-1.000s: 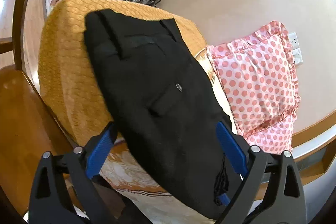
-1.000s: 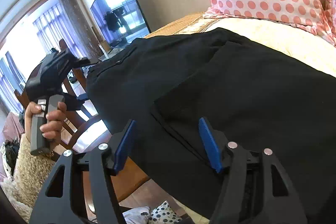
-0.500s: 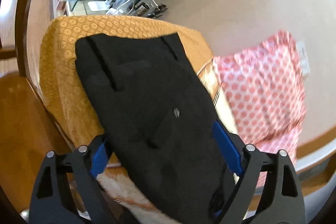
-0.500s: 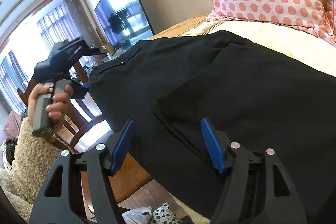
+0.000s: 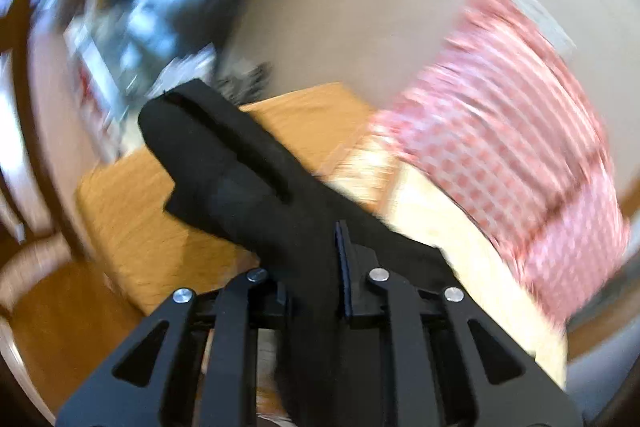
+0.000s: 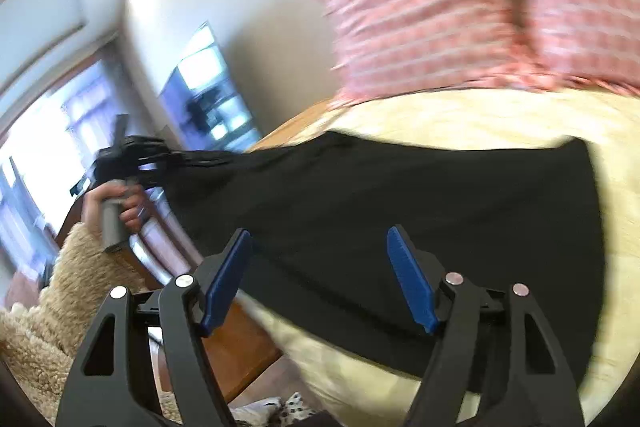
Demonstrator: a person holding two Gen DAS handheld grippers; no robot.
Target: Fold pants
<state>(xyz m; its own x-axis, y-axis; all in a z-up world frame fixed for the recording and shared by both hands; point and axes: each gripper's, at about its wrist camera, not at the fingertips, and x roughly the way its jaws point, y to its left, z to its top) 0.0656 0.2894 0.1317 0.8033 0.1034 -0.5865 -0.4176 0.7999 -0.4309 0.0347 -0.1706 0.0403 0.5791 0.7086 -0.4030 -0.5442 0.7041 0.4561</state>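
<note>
Pants (image 5: 256, 187) — 1 pair, left gripper (image 5: 320, 267) clamping; right gripper (image 6: 320, 279) spread.

Both views are daylit and heavily motion-smeared; the pink pillow (image 5: 516, 143) streaks into stripes; windows (image 6: 36, 163) at the right view's left edge blow out white; only the near black fingers (image 6: 412, 287) stay crisp; fisheye bending and dark vignetting ring the edges.
</note>
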